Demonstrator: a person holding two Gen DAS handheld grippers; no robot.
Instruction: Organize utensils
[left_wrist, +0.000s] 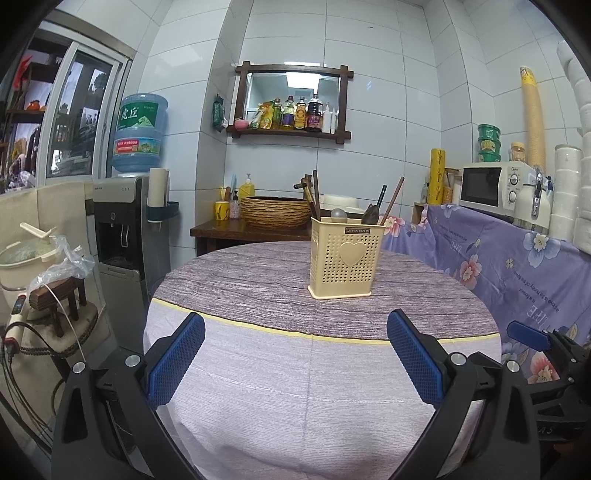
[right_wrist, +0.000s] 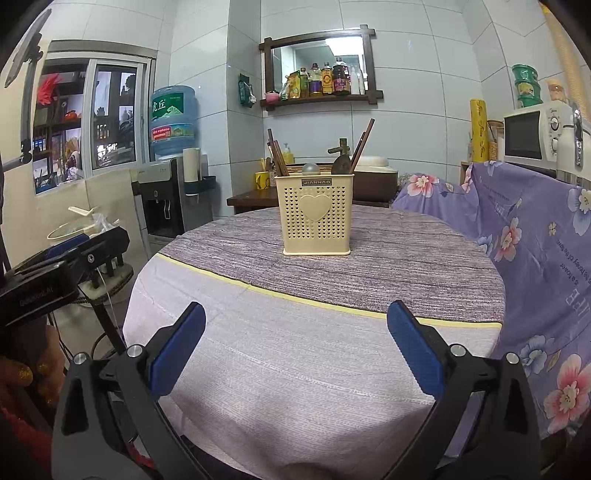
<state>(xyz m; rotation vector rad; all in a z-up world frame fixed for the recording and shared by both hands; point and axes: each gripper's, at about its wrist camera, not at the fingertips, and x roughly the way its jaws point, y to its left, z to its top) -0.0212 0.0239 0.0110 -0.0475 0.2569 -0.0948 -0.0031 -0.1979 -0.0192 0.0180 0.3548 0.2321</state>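
Note:
A cream perforated utensil holder (left_wrist: 344, 258) (right_wrist: 317, 216) with a heart on its front stands upright on the round table, on the purple band of the cloth. Chopsticks (left_wrist: 316, 194) (right_wrist: 362, 142), a dark spoon (left_wrist: 371, 214) (right_wrist: 340, 162) and a round metal spoon end (left_wrist: 338, 214) (right_wrist: 311, 168) stick up from it. My left gripper (left_wrist: 295, 330) is open over the pale near part of the cloth, well short of the holder, nothing between its blue pads. My right gripper (right_wrist: 295, 321) is open too, equally far back and empty.
The round table (left_wrist: 258, 387) (right_wrist: 280, 369) is cloth-covered. A water dispenser (left_wrist: 122, 221) and a stool with a pot (left_wrist: 44, 280) stand left. A floral-draped counter (left_wrist: 498, 266) with a microwave (left_wrist: 495, 186) is right. A side table with a woven basket (left_wrist: 275, 211) sits behind.

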